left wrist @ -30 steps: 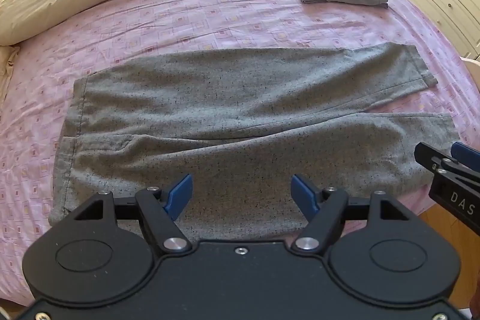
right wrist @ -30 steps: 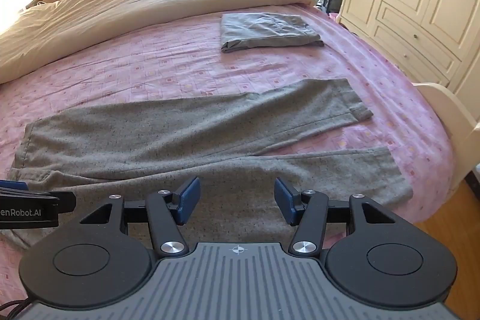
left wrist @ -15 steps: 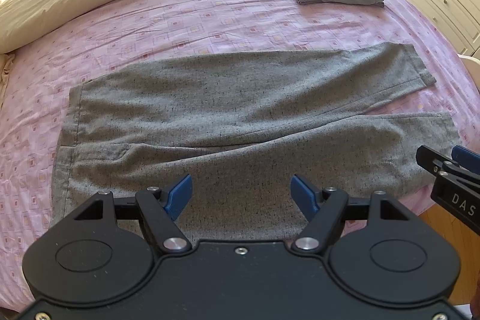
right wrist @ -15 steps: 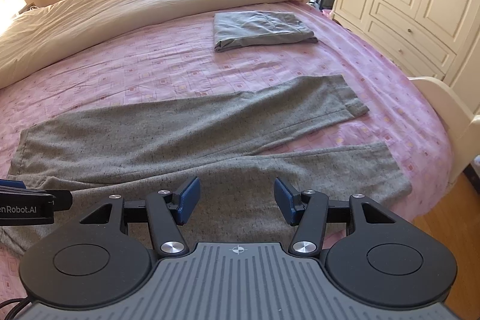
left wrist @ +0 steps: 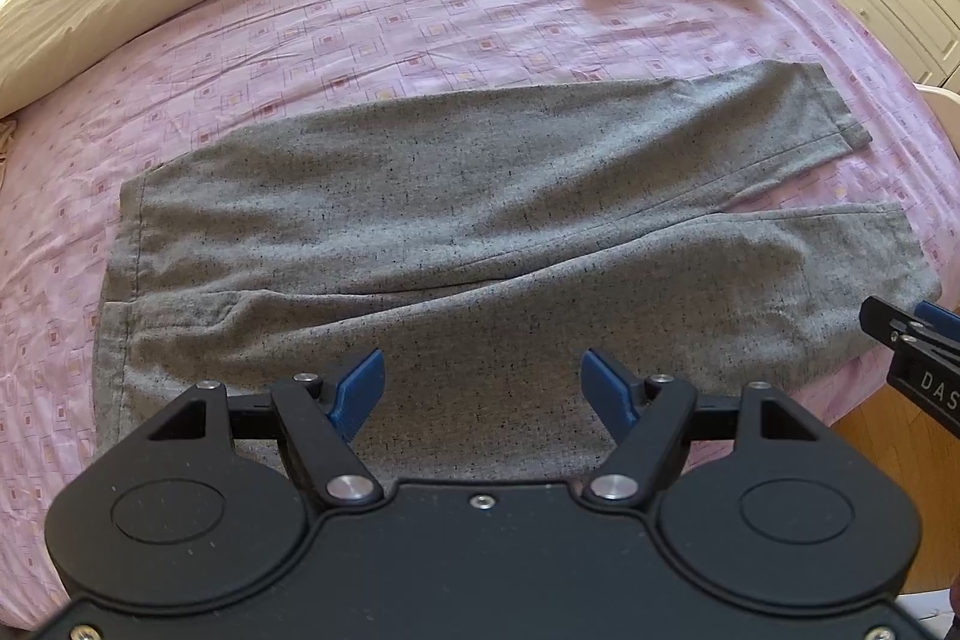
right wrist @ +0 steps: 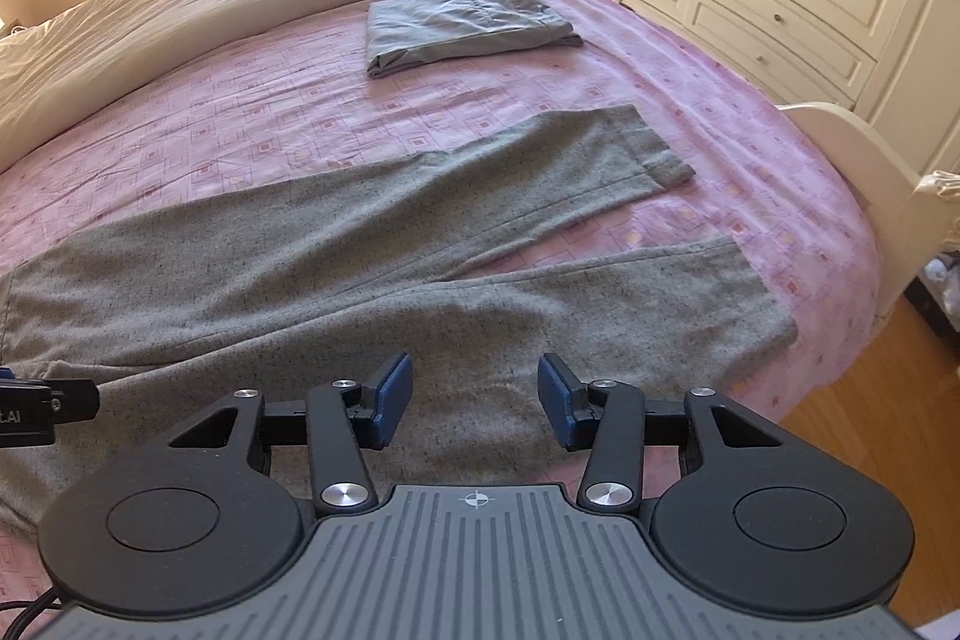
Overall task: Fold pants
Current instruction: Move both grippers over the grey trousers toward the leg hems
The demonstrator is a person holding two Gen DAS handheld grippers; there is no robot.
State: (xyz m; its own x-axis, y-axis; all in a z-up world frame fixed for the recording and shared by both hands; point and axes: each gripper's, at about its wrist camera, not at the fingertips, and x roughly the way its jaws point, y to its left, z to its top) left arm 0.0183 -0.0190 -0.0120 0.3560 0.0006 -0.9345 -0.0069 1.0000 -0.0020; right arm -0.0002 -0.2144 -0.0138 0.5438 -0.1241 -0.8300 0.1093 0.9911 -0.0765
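Both tools have drifted slightly nearer the grey pants (left wrist: 456,232), which lie spread flat on the pink bed (left wrist: 372,16), unfolded; the left tool (left wrist: 483,388) and right tool (right wrist: 474,388) hover wide open, holding nothing, so folding has not begun.

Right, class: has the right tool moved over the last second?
Yes. The right tool has shifted or turned to the right: in its own view, the folded grey garment now sits further left and higher than before.
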